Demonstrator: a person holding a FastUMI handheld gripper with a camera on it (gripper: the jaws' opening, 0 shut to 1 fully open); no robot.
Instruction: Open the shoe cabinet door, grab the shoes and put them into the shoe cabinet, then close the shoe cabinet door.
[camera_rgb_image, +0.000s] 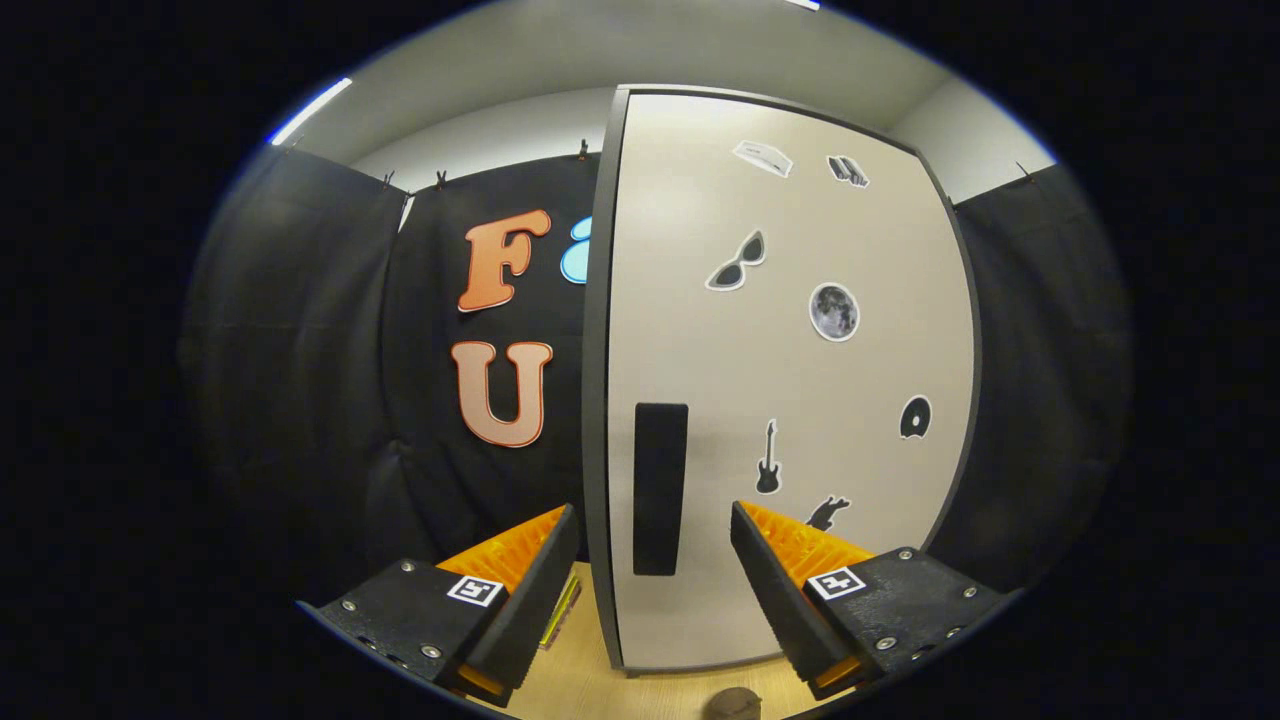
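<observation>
Spread wide, the tongs (655, 530) reach forward with nothing between their fingers; the left finger (520, 575) and the right finger (790, 570) stand well apart and pinch nothing. Each finger carries a small square marker on its housing.

Just ahead of the fingers stands the shoe cabinet (790, 400), upright on a light wooden floor (600, 690). Its pale door (740, 360) faces the camera and looks shut, framed by a dark grey edge (597, 380) along its left side and top. A tall dark handle recess (660, 488) sits low on the door near that left edge, in line with the gap between the two fingers and a little beyond their tips; neither finger touches it.

Stickers dot the door: a pair of sunglasses (737, 263), a round moon (834, 311), a small guitar (768, 458), a dark rounded shape (915, 417) further right, and two small ones near the top whose subjects are too small to tell. Another dark sticker (827, 512) is partly hidden behind the right finger.

Beside the left finger, a thin yellowish object (562, 610) lies on the floor by the cabinet's foot; what it is cannot be told. A small round brownish thing (732, 704) rests on the floor nearest the camera, between the fingers. Black cloth (300, 350) hangs on both sides of the cabinet.
</observation>
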